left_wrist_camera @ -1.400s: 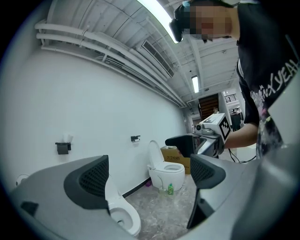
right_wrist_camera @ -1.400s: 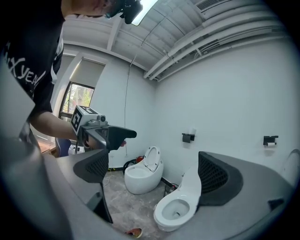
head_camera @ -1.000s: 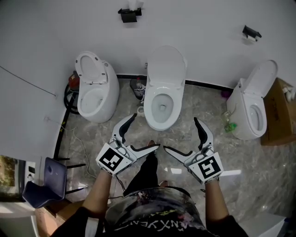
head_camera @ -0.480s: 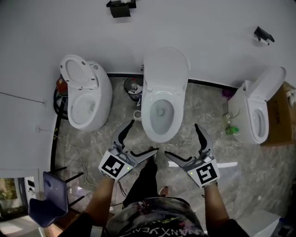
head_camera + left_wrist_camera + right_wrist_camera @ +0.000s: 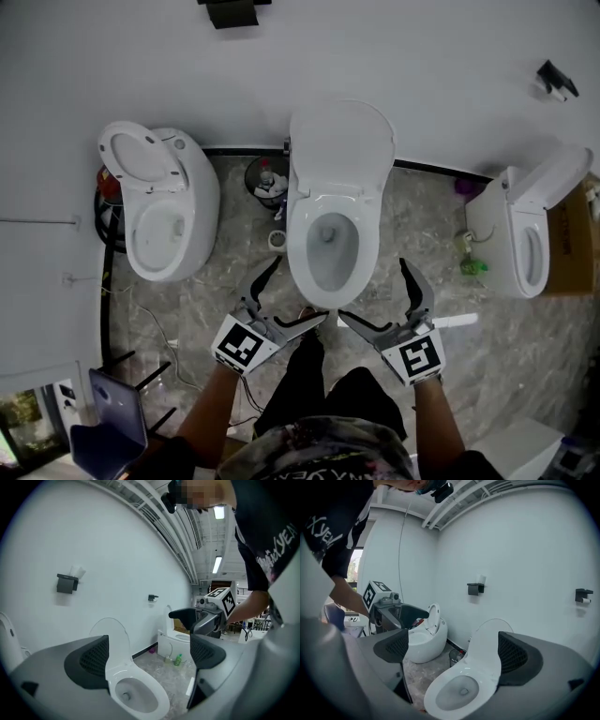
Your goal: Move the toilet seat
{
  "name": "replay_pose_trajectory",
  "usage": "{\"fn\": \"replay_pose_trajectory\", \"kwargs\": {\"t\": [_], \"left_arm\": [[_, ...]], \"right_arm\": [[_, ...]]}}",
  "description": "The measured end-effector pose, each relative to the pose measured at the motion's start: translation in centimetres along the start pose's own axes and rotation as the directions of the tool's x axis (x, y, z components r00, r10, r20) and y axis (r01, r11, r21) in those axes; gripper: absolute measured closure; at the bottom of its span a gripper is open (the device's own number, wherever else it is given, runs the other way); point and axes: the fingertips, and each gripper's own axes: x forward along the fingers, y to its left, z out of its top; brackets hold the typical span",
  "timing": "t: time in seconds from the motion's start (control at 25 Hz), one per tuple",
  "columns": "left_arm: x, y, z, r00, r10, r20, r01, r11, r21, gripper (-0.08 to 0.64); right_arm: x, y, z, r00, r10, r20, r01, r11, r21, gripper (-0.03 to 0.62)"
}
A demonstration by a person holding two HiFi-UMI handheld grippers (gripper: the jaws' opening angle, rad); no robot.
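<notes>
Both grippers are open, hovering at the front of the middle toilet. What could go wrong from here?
1. The lid stands upright against the wall. Its smooth, thin edge may slip from the jaws and slam onto the bowl.
2. The left gripper and right gripper sit close together, so they might knock each other when reaching in.

wall: plain white | floor: grey marble | chair: blue, lower-left
</notes>
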Motion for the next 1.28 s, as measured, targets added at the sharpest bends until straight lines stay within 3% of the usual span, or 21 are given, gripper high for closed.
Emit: {"fn": "replay_pose_trajectory", "kwargs": {"t": [0.28, 0.4, 0.56, 0.84, 0.92, 1.0, 1.16, 1.28], "left_arm": [[2.9, 2.0, -3.9, 0.998, -0.014, -0.056, 0.011, 0.999, -0.048, 0.038], [4.1, 2.7, -7.5, 0.997, -0.001, -0.081, -0.009, 0.992, -0.13, 0.038], [5.5, 4.2, -14.0, 0.987, 0.048, -0.151, -0.087, 0.959, -0.269, 0.038], [8.1, 4.9, -23.5, 0.966, 0.097, -0.241, -0.186, 0.906, -0.381, 0.037], [8.5, 4.9, -26.3, 0.96, 0.108, -0.258, -0.213, 0.88, -0.425, 0.037], [8.7, 4.9, -29.3, 0.954, 0.121, -0.275, -0.246, 0.839, -0.484, 0.037], [9.0, 5.0, -35.0, 0.941, 0.15, -0.303, -0.31, 0.742, -0.594, 0.037], [9.7, 4.6, -38.3, 0.943, 0.164, -0.29, -0.324, 0.658, -0.68, 0.037]], "right_arm": [[2.2, -2.4, -4.0, 0.998, -0.036, -0.056, 0.04, 0.995, 0.088, 0.011], [3.1, -3.6, -7.6, 0.989, -0.055, -0.134, 0.079, 0.981, 0.178, 0.011], [4.9, -5.0, -14.6, 0.977, -0.066, -0.203, 0.12, 0.956, 0.267, 0.011], [7.3, -5.9, -24.5, 0.961, -0.047, -0.272, 0.15, 0.917, 0.369, 0.011], [7.6, -6.1, -27.3, 0.955, -0.046, -0.292, 0.166, 0.901, 0.402, 0.012], [7.7, -6.2, -30.4, 0.948, -0.047, -0.316, 0.189, 0.879, 0.438, 0.011], [8.1, -6.1, -36.5, 0.933, -0.035, -0.357, 0.235, 0.811, 0.536, 0.012], [8.5, -5.7, -40.6, 0.928, -0.022, -0.373, 0.258, 0.76, 0.597, 0.012]]}}
